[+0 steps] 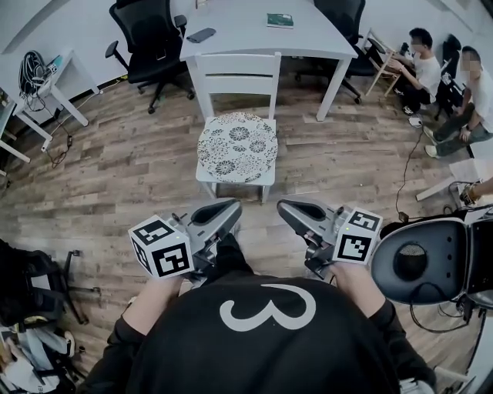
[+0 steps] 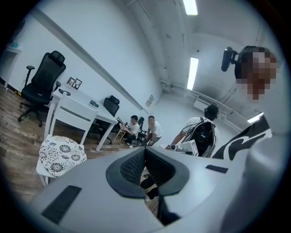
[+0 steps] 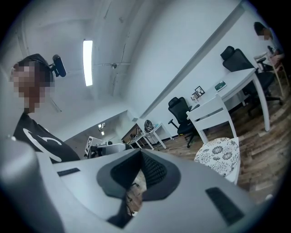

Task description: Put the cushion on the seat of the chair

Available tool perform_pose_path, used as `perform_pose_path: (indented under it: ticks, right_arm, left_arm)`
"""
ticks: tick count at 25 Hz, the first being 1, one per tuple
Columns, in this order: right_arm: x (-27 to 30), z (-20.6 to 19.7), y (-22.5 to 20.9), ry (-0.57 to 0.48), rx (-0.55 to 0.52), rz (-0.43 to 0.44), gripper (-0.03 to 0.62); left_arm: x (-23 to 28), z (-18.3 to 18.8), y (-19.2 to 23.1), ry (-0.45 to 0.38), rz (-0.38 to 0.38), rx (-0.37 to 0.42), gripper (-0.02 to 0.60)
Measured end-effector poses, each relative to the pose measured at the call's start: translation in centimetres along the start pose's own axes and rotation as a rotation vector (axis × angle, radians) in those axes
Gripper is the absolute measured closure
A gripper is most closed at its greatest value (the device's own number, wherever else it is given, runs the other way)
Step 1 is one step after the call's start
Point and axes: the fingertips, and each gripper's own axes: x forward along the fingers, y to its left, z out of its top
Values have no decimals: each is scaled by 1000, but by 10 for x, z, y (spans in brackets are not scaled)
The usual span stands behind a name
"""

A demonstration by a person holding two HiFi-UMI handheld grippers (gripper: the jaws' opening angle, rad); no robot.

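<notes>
A round cushion (image 1: 237,146) with a dark floral print lies flat on the seat of the white wooden chair (image 1: 236,75), which stands on the wood floor ahead of me. My left gripper (image 1: 233,208) and right gripper (image 1: 285,208) are held close to my chest, well short of the chair, their tips angled towards each other. Both are shut with nothing between the jaws. In the left gripper view the cushion (image 2: 61,154) shows at the lower left beyond the closed left gripper (image 2: 144,170). In the right gripper view the cushion (image 3: 220,154) sits right of the closed right gripper (image 3: 142,175).
A white table (image 1: 254,42) stands right behind the chair, with a phone (image 1: 202,35) and a green book (image 1: 280,20) on it. Black office chairs (image 1: 146,38) flank it. Two people (image 1: 420,69) sit at the far right. A black seat (image 1: 420,262) is at my right.
</notes>
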Motion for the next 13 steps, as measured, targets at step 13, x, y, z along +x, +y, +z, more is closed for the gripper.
perform_pose_path:
  ticks: [13]
  right_arm:
    - [-4,-11,10,-10,9,-2,586]
  left_arm:
    - [-7,-10,-12,24,-14,10,568]
